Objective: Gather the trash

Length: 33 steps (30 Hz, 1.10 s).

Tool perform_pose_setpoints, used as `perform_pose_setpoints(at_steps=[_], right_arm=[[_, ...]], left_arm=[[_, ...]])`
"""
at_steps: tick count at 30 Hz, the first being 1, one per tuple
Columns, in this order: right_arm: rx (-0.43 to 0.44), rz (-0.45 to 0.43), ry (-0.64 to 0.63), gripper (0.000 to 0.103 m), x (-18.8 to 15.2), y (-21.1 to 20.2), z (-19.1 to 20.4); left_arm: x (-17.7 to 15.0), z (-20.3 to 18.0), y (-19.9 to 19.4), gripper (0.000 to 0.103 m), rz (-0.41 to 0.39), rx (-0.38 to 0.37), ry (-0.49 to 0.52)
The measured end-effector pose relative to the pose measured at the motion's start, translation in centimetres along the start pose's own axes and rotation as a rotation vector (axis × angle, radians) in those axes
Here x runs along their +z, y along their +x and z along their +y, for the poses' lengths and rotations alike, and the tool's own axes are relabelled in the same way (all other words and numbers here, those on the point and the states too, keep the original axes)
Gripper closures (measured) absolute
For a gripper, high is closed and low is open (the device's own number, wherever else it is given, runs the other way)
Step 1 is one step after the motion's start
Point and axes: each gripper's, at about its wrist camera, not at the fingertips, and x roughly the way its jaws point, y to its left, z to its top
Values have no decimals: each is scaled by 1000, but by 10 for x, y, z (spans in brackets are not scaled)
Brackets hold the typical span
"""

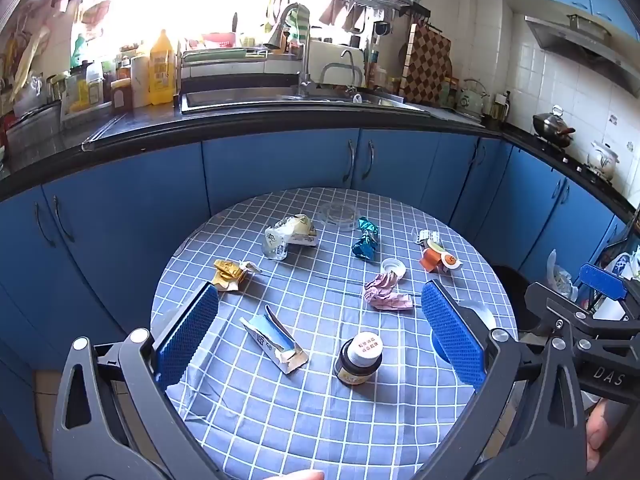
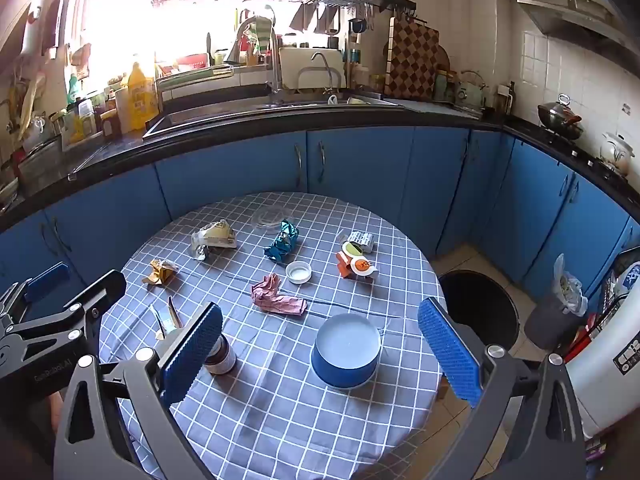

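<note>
Trash lies scattered on a round table with a blue checked cloth (image 1: 280, 420): a torn blue-white carton (image 1: 276, 340), a crumpled pink wrapper (image 1: 384, 292), a teal foil wrapper (image 1: 365, 238), a yellow wrapper (image 1: 229, 274), a clear bag (image 1: 288, 234), an orange packet (image 1: 438, 258) and a white cap (image 2: 298, 271). My left gripper (image 1: 320, 332) hovers open above the carton and a small brown bottle (image 1: 359, 358). My right gripper (image 2: 320, 354) is open over a blue bowl (image 2: 346, 350). Neither holds anything.
A black round bin (image 2: 480, 308) stands on the floor right of the table, with a grey bagged bin (image 2: 560, 312) beyond it. Blue cabinets (image 2: 360, 168) and a dark counter with a sink run behind the table. A clear glass lid (image 2: 274, 214) lies at the far edge.
</note>
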Motion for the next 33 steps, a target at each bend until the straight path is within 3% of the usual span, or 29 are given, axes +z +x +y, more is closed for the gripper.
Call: perform_pose_setpoints(at_steps=[33], right_arm=[[1,1,1,7,-1,0,1]], left_arm=[[-5,-6,-2,3,2,-15,6]])
